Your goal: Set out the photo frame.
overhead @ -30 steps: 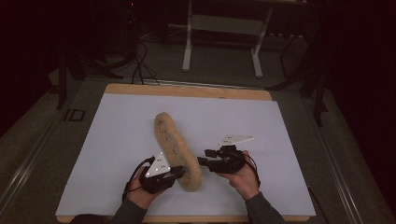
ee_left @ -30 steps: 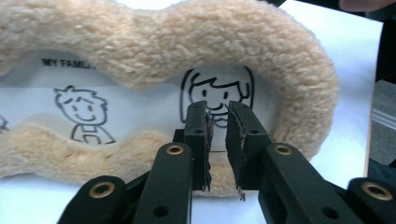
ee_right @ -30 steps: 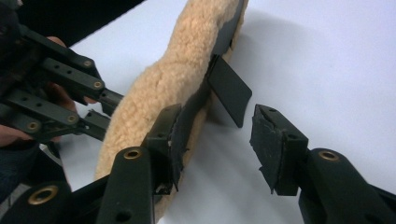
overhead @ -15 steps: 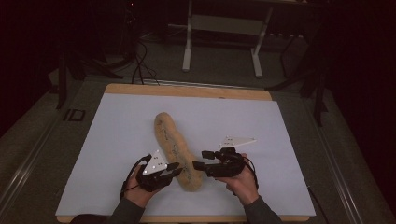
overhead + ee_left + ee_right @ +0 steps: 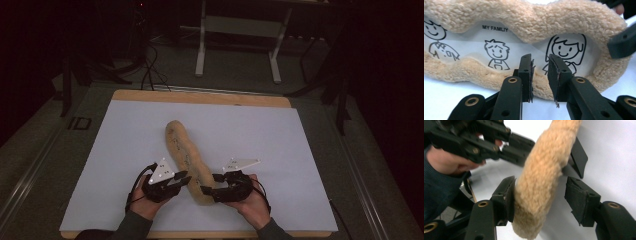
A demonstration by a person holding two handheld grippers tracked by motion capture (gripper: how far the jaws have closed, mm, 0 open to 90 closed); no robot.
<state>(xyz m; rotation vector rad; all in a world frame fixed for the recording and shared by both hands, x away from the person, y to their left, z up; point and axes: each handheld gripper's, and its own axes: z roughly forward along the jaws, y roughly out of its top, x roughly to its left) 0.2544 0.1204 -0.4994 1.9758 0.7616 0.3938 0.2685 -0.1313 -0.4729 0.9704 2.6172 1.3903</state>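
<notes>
Left gripper (image 5: 184, 180): jaws a little apart and empty, their tips just short of the near fleece edge of the insole (image 5: 187, 160); they have just been opening, with nothing between them.
Right gripper (image 5: 206, 190): jaws spread wide astride the insole's near end; in the right gripper view one pad (image 5: 510, 195) touches the fleece and the other stands clear. They opened wide and have just eased in a little, so no pinch yet.
Insole: long fleece-edged piece lying slantwise on the white mat (image 5: 125, 145), near end between the two grippers, far end toward the middle of the mat. In the left gripper view its inner face shows drawn figures (image 5: 496, 53) and the words MY FAMLIY.
Risk, grip: closing on one touching pad may shove the soft end sideways instead of clamping it.
Risk, slip: fleece squashes; a shallow bite at the tip could pull free when lifted.
Risk, clash: the grippers sit close on either side of the end; closing both there could knock jaw on jaw.
Risk, droop: held by one end, the insole would likely sag and drag on the mat.
</notes>
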